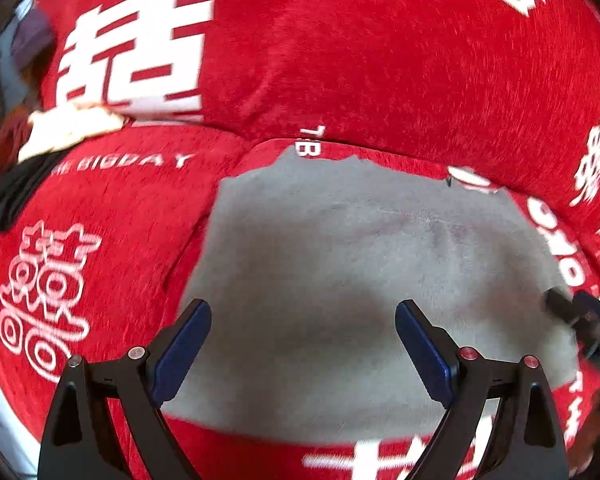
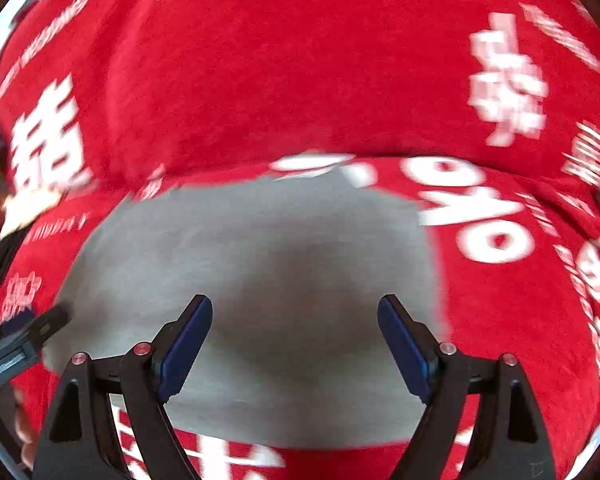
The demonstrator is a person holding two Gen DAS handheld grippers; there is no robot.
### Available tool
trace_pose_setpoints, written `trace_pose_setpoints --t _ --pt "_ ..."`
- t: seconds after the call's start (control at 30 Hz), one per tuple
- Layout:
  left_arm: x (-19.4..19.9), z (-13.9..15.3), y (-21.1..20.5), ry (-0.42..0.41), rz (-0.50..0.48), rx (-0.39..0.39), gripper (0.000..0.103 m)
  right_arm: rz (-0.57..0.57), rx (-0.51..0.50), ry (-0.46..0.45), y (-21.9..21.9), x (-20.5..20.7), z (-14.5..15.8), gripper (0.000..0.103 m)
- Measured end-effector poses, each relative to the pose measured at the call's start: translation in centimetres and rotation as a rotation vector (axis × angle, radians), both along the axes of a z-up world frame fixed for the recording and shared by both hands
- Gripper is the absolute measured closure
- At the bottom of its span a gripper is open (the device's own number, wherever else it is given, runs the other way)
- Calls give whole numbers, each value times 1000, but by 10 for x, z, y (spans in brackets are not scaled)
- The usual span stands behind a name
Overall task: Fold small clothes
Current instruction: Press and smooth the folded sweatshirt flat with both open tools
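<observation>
A small grey garment (image 1: 340, 280) lies flat on a red cover with white lettering (image 1: 340, 60). The left gripper (image 1: 303, 312) hovers over the garment's near part, jaws wide apart, nothing between the blue pads (image 1: 184, 344). In the right wrist view the same grey garment (image 2: 260, 248) fills the middle, blurred. The right gripper (image 2: 295, 308) hangs above it, open and empty. Each gripper shows at the edge of the other's view: the right one (image 1: 580, 320) by the garment's right edge, the left one (image 2: 24, 340) by its left edge.
The red cover (image 2: 300, 80) rises behind the garment like a cushioned backrest. A pile of light and dark cloth (image 1: 60, 128) lies at the left on the cover. A person's fingers (image 2: 24, 428) show at the lower left of the right wrist view.
</observation>
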State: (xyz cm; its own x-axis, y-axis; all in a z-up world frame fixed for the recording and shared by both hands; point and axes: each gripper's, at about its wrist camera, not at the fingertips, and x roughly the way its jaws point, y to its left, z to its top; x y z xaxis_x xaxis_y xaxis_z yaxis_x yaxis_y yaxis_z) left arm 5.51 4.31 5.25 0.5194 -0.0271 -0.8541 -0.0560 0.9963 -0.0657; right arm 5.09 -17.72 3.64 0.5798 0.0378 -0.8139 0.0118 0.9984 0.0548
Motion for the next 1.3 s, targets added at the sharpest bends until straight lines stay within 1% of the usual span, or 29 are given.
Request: trace_pose_setpoints --t 0.1,0.13,0.17,0.2,0.23,0.27,0.3,0.33,0.4,0.43,0.5,0.57,0.6,0.63,0.7,0.73,0.8,0.87,0.9,0.93,1.0,1.03,1.07,1.13,1.2,1.23,1.27,1.3 --pt "12 -18 -14 44 -11 71 9 56 -45 57 21 14 -26 16" --pt "15 -29 -15 73 -6 94 9 65 -62 84 22 17 -33 16" --pt "14 -37 -12 90 0 95 7 78 -70 75 20 16 -39 16" --pt "12 -40 -6 78 16 72 3 92 -70 53 17 12 -38 16" --pt "8 -40 3 65 53 46 0 99 -78 53 13 9 -38 16" --pt "6 -41 11 76 62 15 0 102 -85 57 6 7 -36 16" --pt "4 -41 19 83 66 -22 0 92 -101 61 -5 5 -32 16" --pt "-1 -37 29 77 76 -37 0 64 -124 65 -15 2 -30 16" --pt "-9 -32 42 56 97 -6 0 -22 -164 70 -46 -8 -23 16" --pt "-11 -29 50 41 114 12 0 -63 -170 52 -62 -14 -16 16" --pt "-9 -21 67 22 130 2 0 -118 -152 6 -82 -20 -2 16" --pt "3 -15 71 20 139 -4 0 -167 -128 -16 -91 -11 9 16" --pt "11 -12 70 19 135 -9 0 -178 -106 -25 -87 -1 14 16" --pt "21 -9 64 18 117 -18 0 -167 -82 -30 -79 9 18 16" --pt "43 -6 44 22 59 -42 0 -101 -72 -24 -52 32 17 16" --pt "53 -6 32 32 34 -46 0 -59 -79 -9 -36 45 14 16" --pt "72 -13 13 59 -12 -61 0 22 -113 56 -2 72 -4 16" --pt "87 -25 5 104 0 -34 0 45 -132 112 16 92 -24 16" --pt "94 -32 4 125 14 -21 0 48 -113 129 20 99 -33 16" --pt "99 -38 5 144 19 -15 0 46 -96 137 19 106 -40 15" --pt "111 -56 8 200 24 8 0 31 -90 113 14 113 -44 13" --pt "114 -61 12 207 23 12 0 30 -76 124 8 119 -46 13" --pt "118 -62 17 196 16 -6 0 29 -61 122 1 121 -47 13" --pt "123 -62 25 191 31 12 0 13 -81 120 -14 123 -47 13" --pt "130 -64 37 203 51 -20 0 22 -65 114 -31 122 -46 13" --pt "133 -66 44 212 66 -42 0 20 -76 108 -38 120 -44 13" --pt "135 -67 52 214 84 -68 0 -9 -129 104 -47 117 -43 13" --pt "135 -66 58 209 105 -78 0 -28 -142 103 -54 113 -40 13"
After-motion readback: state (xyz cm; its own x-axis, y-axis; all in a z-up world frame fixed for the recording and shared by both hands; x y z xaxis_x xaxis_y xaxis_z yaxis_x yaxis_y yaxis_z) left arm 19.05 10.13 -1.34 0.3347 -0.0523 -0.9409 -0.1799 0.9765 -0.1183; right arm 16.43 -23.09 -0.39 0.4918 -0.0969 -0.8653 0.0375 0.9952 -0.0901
